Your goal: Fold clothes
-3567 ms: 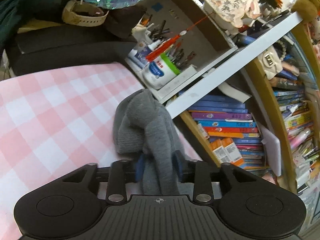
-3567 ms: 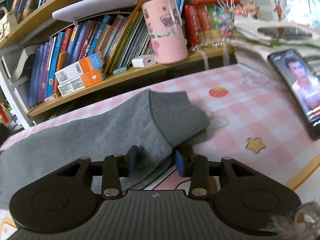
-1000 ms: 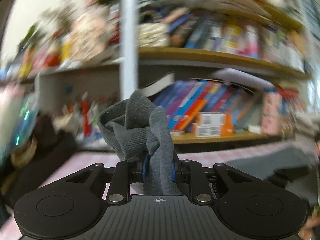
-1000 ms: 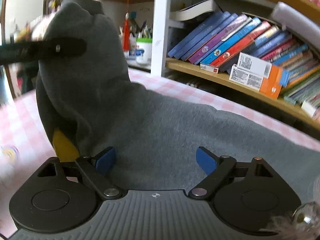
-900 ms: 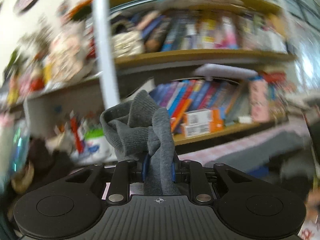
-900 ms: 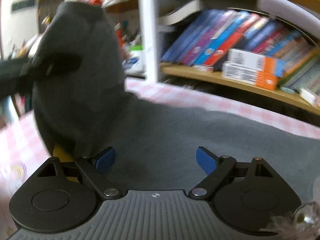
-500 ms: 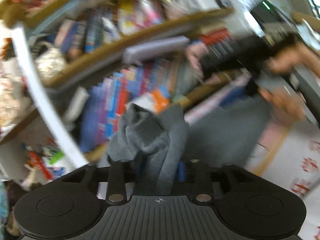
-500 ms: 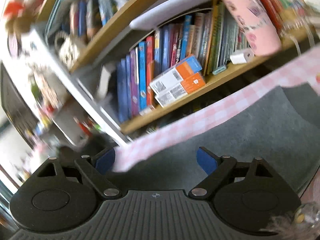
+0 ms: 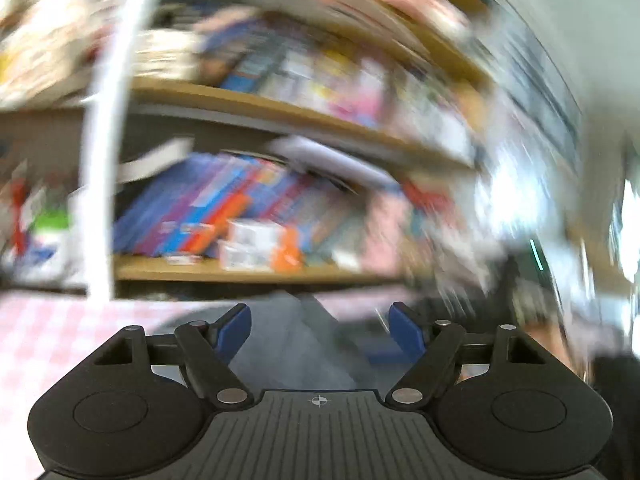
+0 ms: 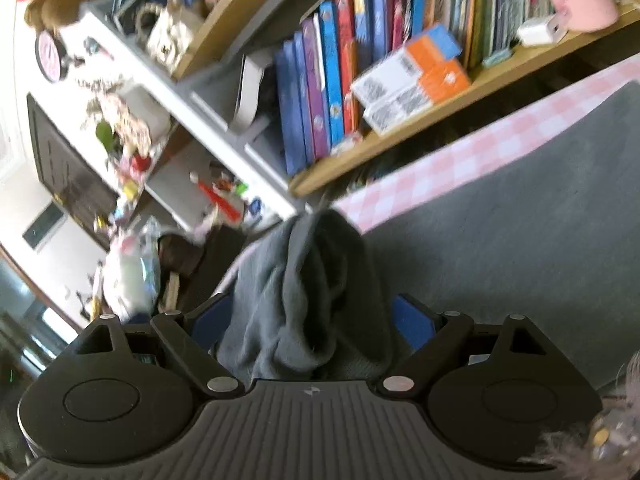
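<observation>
Across the lower right of the right wrist view, the grey garment point(image 10: 520, 240) lies spread on the pink checked tablecloth point(image 10: 460, 156), one bunched end heaped between the wide-spread jaws of the right gripper point(image 10: 312, 320); whether the pads touch it I cannot tell. In the blurred left wrist view, the left gripper point(image 9: 320, 330) has just been opening, its jaws wide, grey cloth lying flat below them, unheld. Books point(image 10: 320, 92) fill the wooden shelf point(image 10: 400, 140) behind.
</observation>
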Tool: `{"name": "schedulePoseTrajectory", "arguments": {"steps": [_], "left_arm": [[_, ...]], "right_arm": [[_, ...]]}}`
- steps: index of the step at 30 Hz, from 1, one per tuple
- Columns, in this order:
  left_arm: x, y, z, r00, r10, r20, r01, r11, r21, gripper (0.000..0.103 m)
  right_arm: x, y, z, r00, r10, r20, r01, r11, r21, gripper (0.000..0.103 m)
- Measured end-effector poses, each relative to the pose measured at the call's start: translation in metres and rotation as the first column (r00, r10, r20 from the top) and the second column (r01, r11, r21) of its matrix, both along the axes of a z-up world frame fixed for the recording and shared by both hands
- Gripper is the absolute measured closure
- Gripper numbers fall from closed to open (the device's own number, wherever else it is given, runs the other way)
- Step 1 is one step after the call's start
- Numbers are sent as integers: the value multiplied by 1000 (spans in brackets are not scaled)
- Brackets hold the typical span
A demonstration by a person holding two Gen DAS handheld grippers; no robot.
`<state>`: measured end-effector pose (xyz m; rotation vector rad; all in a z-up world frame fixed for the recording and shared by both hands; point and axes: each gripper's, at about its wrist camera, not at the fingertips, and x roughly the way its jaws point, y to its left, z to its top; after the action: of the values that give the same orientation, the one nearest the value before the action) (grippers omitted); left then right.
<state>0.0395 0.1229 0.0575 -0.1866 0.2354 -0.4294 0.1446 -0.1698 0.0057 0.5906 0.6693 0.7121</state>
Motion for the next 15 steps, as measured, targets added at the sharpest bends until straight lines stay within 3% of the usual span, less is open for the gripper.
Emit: {"name": "schedulePoseTrajectory", "arguments": {"steps": [1,2,3,4,7,10,12,15], "left_arm": [[7,6,-1,999,37,-13,-37,999,-14,30],[13,12,-3,997,73,-26,-74,997,-27,45],[20,17,-4,994,105,-42,-106,994,-39,65],[30,19,-7,991,113,-71,-116,992,-46,71],[59,18,-20,987,86,-135,-94,994,-57,85],[89,18,-33,978,58,-200,-74,994,-74,86],[103,23,-47,964,36,-262,-73,988,-135,88],[111,24,-63,953,22,-302,-76,983,-166,88]], "right_arm": [[0,5,-2,1000,9,-6,-9,1000,-19,20],[0,9,-4,1000,4,-12,-5,999,-41,25],[-1,13,-6,1000,3,-16,-4,998,-63,44],[-1,16,-8,1000,1,-20,-3,996,-85,65],[-8,13,-4,1000,23,5,-23,997,-68,85],[-22,-2,11,998,26,65,-26,1000,1,87],[-27,-8,11,998,12,65,-11,1000,-5,87],[-16,2,-8,1000,-24,-1,23,993,-114,85]]}}
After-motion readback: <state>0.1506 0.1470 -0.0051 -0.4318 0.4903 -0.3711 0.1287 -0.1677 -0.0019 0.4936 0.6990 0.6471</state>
